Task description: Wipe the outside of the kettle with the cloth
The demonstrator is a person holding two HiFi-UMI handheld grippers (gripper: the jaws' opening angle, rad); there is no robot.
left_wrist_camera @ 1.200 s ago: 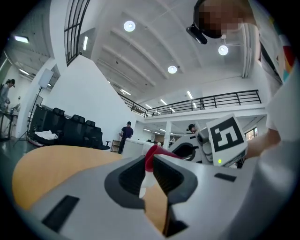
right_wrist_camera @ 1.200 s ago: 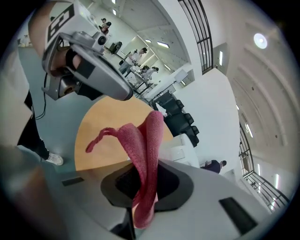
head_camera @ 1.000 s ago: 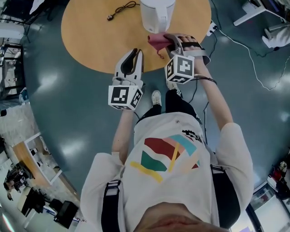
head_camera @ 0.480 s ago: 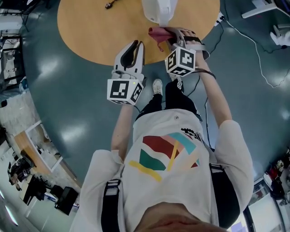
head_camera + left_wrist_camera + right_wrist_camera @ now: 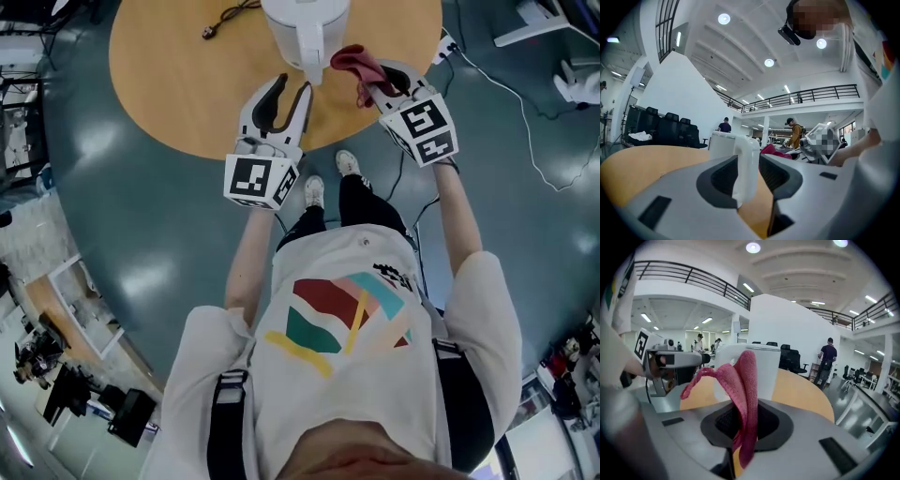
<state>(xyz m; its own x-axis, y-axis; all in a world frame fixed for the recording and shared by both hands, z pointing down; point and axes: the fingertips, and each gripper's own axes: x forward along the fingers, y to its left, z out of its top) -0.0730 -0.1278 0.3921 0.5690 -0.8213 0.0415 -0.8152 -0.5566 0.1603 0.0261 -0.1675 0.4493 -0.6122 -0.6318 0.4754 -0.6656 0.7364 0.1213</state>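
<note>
Round ceiling lamps (image 5: 723, 18) and strip lights overhead light the hall brightly and evenly. They leave pale glare patches on the glossy floor (image 5: 112, 216) at the left and only faint, soft shadows on the round counter (image 5: 169, 84). All three views bulge with wide-angle distortion: the railing (image 5: 693, 275) bends, and both gripper views darken at the corners. Nearest the lens, the right hand-held gripper (image 5: 745, 413) looks soft, while the knit of the cloth (image 5: 743, 394) and the far hall stay fairly sharp.
</note>
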